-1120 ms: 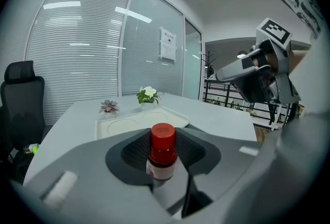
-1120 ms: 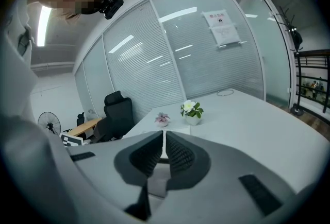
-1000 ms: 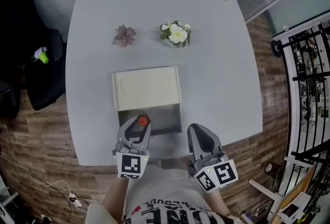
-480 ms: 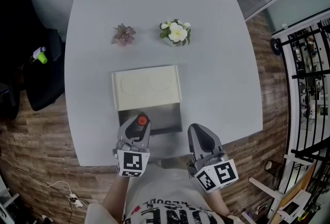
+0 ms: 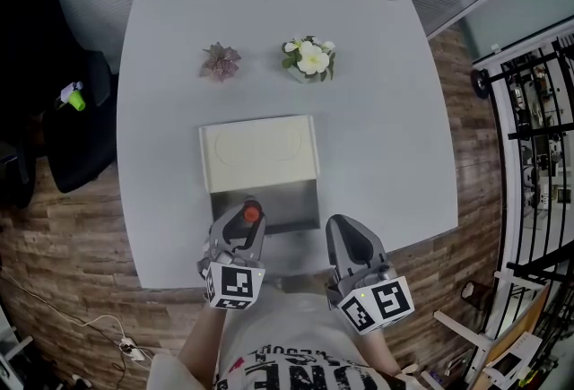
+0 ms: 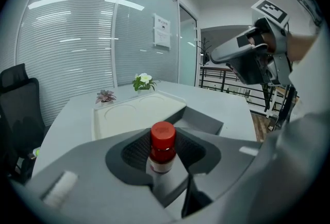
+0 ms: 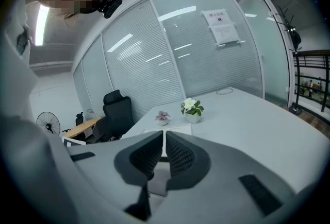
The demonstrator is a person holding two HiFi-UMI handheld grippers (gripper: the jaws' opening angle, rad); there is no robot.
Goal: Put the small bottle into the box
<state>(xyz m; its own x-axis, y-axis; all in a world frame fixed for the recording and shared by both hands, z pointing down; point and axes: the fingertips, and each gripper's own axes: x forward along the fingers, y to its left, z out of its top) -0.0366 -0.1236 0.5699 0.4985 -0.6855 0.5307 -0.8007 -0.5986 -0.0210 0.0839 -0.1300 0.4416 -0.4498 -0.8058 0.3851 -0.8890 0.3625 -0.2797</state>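
Left fingers (image 6: pixel 135 152): pinching small bottle (image 6: pixel 163 145) below its red cap, over open grey half of box (image 5: pixel 300 200) | right fingers (image 7: pixel 178 152): pressed together, empty | risk: if released high or tilted, likely topples and rolls inside.

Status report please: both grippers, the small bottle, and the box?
Left gripper shut on small bottle, upright. Right gripper shut, empty. Bottle at near side of open box, not yet inside. Nothing seen blocking it.
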